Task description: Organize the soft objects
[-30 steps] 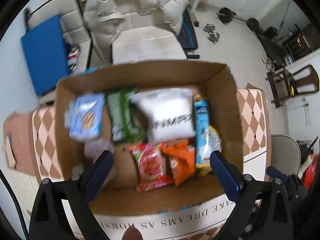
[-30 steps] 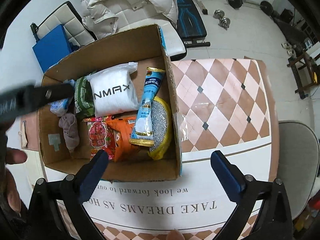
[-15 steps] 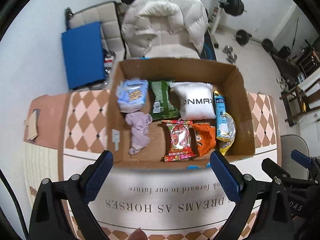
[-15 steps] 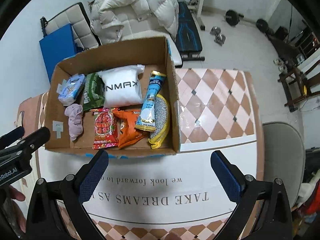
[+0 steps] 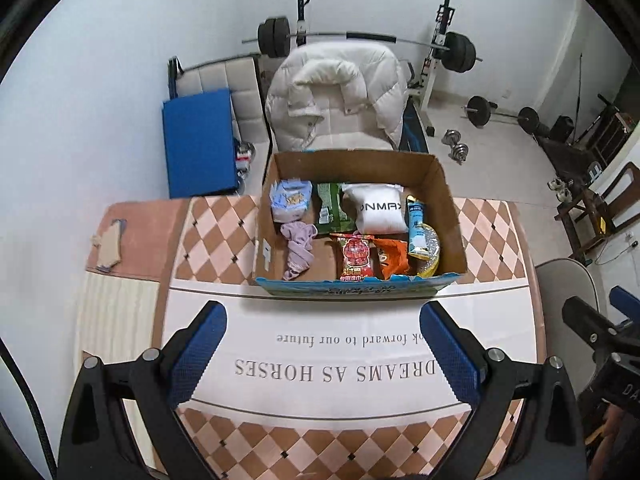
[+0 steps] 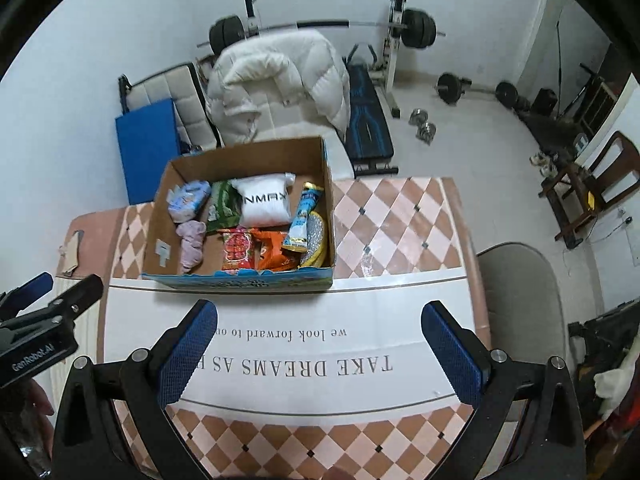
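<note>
A: Soft objects sit inside the cardboard box (image 5: 450, 220), centre of the left wrist view, on the checkered tablecloth (image 5: 216, 236). Where do the claws stand?

B: Left gripper (image 5: 323, 348) and right gripper (image 6: 320, 342) both hang in the lower half of their frames, short of the box, jaws spread wide, nothing between them.

A: What is the correct procedure, by your judgement?

B: Packing appears finished or nearly so; no loose item shows on the cloth. If a piece needs straightening, lower one claw vertically into the box, close on the fabric's bulk only, and keep the fingers clear of the box wall. Pinch foil packets at a sealed edge, lightly.

A: Count the contents.

B: One lilac cloth (image 5: 299, 247), left of centre. One pale blue packet (image 5: 291, 199) above it. One green packet (image 5: 332, 208). One white pouch (image 5: 378, 210) with lettering. One red snack bag (image 5: 354, 258). One orange snack bag (image 5: 390, 260). One blue tube-shaped pack (image 5: 416, 226) lying over one silver-and-yellow item (image 5: 431, 254), at the box's right side. Eight in total; anything underneath is hidden.
</note>
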The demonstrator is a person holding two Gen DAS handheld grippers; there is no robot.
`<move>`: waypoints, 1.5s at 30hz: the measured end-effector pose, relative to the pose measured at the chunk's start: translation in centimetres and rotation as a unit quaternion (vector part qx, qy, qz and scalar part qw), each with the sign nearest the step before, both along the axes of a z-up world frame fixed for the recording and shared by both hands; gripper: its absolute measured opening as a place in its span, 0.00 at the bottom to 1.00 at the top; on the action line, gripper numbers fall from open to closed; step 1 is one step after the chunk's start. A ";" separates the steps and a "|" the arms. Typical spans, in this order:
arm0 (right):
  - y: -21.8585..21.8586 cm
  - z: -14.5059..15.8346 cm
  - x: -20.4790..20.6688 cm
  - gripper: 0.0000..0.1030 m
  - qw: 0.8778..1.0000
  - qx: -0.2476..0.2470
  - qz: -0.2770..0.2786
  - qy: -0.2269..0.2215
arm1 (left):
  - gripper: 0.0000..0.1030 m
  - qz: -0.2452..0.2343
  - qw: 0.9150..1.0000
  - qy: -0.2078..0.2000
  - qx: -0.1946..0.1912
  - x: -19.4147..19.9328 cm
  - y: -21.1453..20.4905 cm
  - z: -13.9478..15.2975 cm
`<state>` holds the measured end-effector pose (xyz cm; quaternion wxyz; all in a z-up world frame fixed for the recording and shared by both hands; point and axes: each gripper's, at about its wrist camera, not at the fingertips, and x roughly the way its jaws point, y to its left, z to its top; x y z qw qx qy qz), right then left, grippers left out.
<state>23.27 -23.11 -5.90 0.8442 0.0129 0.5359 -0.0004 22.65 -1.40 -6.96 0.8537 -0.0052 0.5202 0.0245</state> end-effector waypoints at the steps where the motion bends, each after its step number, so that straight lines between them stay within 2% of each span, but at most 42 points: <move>1: -0.1 0.9 -1.0 1.00 1.000 0.000 -0.002 -0.007 | 0.96 -0.001 1.000 -0.005 0.000 -0.7 -0.1 0.7; 12: 0.0 8.1 -9.3 1.00 0.998 -0.014 0.004 -0.065 | 0.96 -0.012 0.998 -0.050 0.021 -7.1 -1.7 6.3; 17: 0.1 10.5 -11.9 1.00 0.996 -0.020 0.012 -0.083 | 0.96 -0.016 0.998 -0.060 -0.002 -8.9 -1.9 8.1; 24: 0.2 12.5 -14.3 1.00 0.995 -0.027 0.018 -0.095 | 0.96 -0.027 0.997 -0.068 -0.007 -10.4 -2.3 9.5; 30: 0.0 13.4 -14.6 1.00 0.993 -0.037 0.009 -0.109 | 0.96 -0.019 0.996 -0.083 -0.002 -10.2 -2.2 9.5; 32: 0.0 13.3 -14.1 1.00 0.993 -0.038 0.007 -0.110 | 0.96 -0.013 0.996 -0.093 0.012 -10.2 -2.2 9.5; 33: 0.1 13.2 -13.8 1.00 0.993 -0.037 0.006 -0.110 | 0.99 -0.010 0.995 -0.094 0.016 -10.1 -2.2 9.4; 45: 0.3 12.1 -10.3 1.00 0.993 -0.040 -0.002 -0.114 | 1.00 0.017 0.994 -0.108 0.019 -8.2 -0.8 8.7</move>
